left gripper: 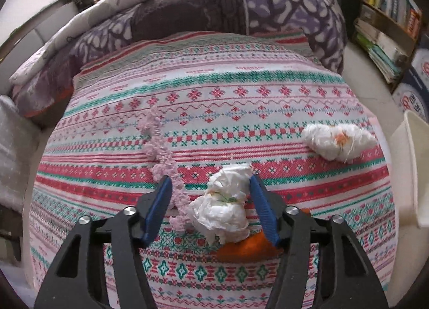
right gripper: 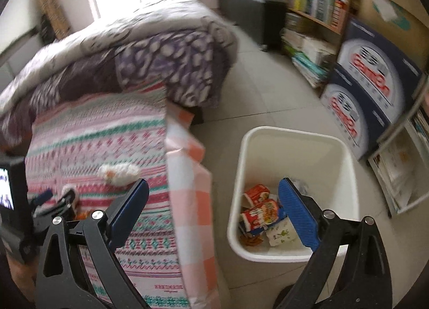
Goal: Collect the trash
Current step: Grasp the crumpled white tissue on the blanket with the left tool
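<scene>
A crumpled white tissue wad [left gripper: 228,201] lies on the patterned bedspread [left gripper: 241,89], on top of an orange scrap [left gripper: 241,251]. My left gripper [left gripper: 210,178] straddles the wad. Its right blue pad sits by the wad's top, while the left pad stands apart beside a pink crocheted strip [left gripper: 161,153]. A second white wad with orange stains [left gripper: 337,141] lies further right on the bed and also shows as the stained wad [right gripper: 118,172]. My right gripper [right gripper: 213,183] hangs open and empty between the bed edge and the white bin [right gripper: 295,134].
The bin stands on the tiled floor beside the bed and holds red snack wrappers [right gripper: 257,209] and paper. A folded purple quilt [left gripper: 241,14] fills the far end of the bed. Bookshelves [right gripper: 316,0] and blue cartons [right gripper: 370,89] line the right wall.
</scene>
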Action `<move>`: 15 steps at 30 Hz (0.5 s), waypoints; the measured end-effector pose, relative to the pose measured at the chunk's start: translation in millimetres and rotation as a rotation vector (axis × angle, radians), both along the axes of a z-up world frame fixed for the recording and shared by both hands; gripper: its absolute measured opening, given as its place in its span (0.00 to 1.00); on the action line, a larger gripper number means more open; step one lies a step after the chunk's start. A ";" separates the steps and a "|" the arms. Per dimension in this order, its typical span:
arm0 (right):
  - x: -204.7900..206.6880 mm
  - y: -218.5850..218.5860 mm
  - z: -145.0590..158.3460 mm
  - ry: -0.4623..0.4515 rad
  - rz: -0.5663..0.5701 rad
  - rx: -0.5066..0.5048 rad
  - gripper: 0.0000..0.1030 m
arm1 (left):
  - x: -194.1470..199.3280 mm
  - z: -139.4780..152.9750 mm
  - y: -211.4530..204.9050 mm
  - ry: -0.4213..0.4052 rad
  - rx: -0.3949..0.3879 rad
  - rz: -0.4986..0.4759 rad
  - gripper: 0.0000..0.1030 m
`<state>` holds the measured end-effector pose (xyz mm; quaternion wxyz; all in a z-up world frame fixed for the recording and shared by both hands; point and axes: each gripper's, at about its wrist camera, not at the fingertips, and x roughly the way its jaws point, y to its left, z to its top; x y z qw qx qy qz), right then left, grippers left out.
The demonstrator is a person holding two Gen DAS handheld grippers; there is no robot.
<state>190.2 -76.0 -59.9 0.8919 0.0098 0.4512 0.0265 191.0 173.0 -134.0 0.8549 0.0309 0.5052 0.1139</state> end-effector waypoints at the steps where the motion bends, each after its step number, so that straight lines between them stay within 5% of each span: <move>1: -0.4 8.5 -3.3 0.004 0.027 -0.005 0.90 | -0.4 -1.9 0.4 0.003 -0.009 -0.017 0.51; 5: -5.8 40.5 -13.1 0.001 0.136 -0.033 0.90 | -4.0 0.3 4.4 0.011 -0.076 -0.043 0.27; 15: -28.6 137.8 -39.5 -0.028 0.479 -0.077 0.90 | -40.9 43.1 54.7 -0.067 -0.155 0.064 0.25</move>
